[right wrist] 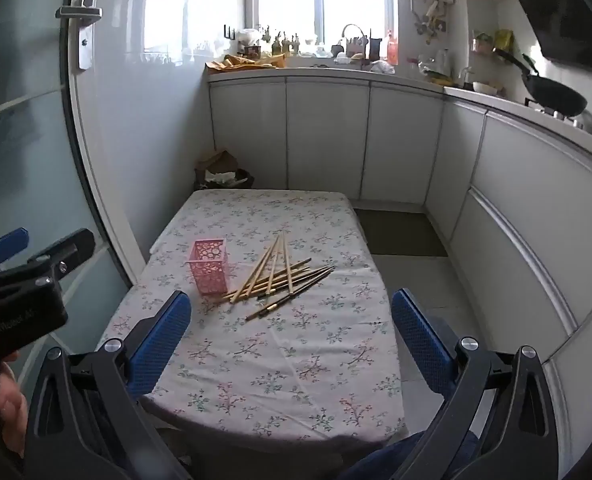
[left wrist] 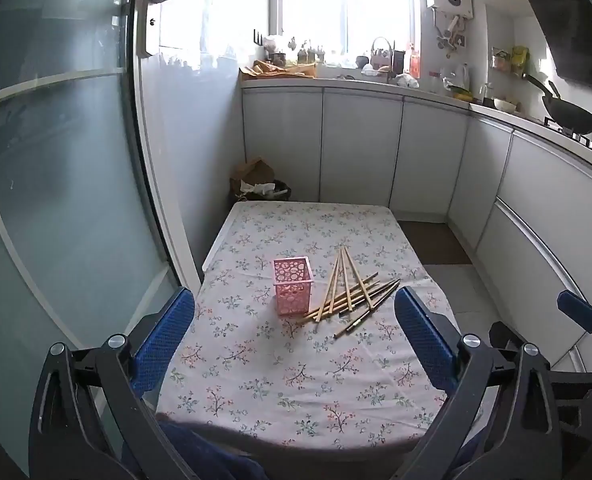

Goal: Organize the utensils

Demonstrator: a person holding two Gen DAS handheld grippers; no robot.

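Both of my claws, the left claw [left wrist: 295,344] and the right claw [right wrist: 291,340], hang spread and empty over the near tabletop [left wrist: 296,392] edge, since the chopsticks [left wrist: 349,294] still lie heaped just right of the upright pink holder [left wrist: 292,286] mid-tabletop.

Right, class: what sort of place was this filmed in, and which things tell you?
Most likely a home kitchen: a wok on a stove, a cluttered counter under a window, and chopsticks on the table.
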